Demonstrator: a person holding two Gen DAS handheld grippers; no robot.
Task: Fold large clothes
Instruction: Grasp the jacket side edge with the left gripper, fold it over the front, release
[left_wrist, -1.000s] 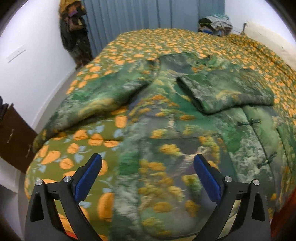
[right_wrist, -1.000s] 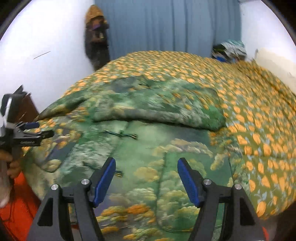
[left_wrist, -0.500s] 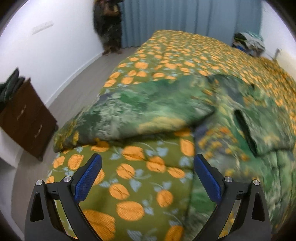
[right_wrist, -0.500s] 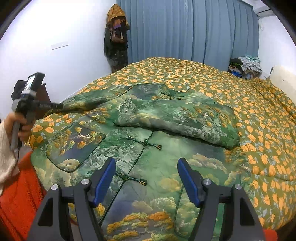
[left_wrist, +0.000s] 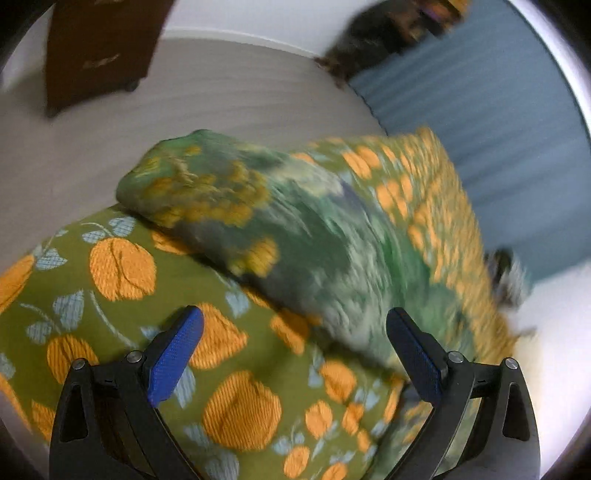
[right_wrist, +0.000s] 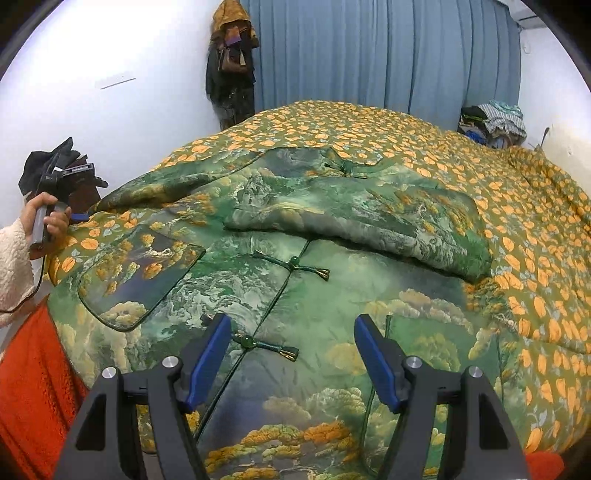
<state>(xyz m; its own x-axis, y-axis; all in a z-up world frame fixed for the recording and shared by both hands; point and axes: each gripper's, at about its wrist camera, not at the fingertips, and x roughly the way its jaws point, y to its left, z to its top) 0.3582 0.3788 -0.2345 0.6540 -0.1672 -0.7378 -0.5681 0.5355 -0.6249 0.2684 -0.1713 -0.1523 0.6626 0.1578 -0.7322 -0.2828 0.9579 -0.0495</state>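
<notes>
A large green padded jacket (right_wrist: 295, 280) with a landscape print and knot buttons lies flat, front up, on the bed. Its right sleeve (right_wrist: 369, 218) is folded across the chest. Its left sleeve (left_wrist: 258, 221) stretches out toward the bed's left edge. My left gripper (left_wrist: 293, 341) is open and empty, just short of that sleeve's cuff; it also shows in the right wrist view (right_wrist: 55, 206) at the far left. My right gripper (right_wrist: 291, 354) is open and empty above the jacket's lower front.
The bedspread (right_wrist: 517, 221) is olive with orange fruit. A dark wooden cabinet (left_wrist: 99, 48) stands on the grey floor left of the bed. Blue curtains (right_wrist: 369, 55) and hanging clothes (right_wrist: 231, 62) are behind. A clothes pile (right_wrist: 491, 122) sits far right. Orange fabric (right_wrist: 29, 387) hangs at the near-left edge.
My left gripper has swung left from the jacket's body to the outstretched left sleeve's cuff at the bed edge. My right gripper has drawn back slightly; both stay open.
</notes>
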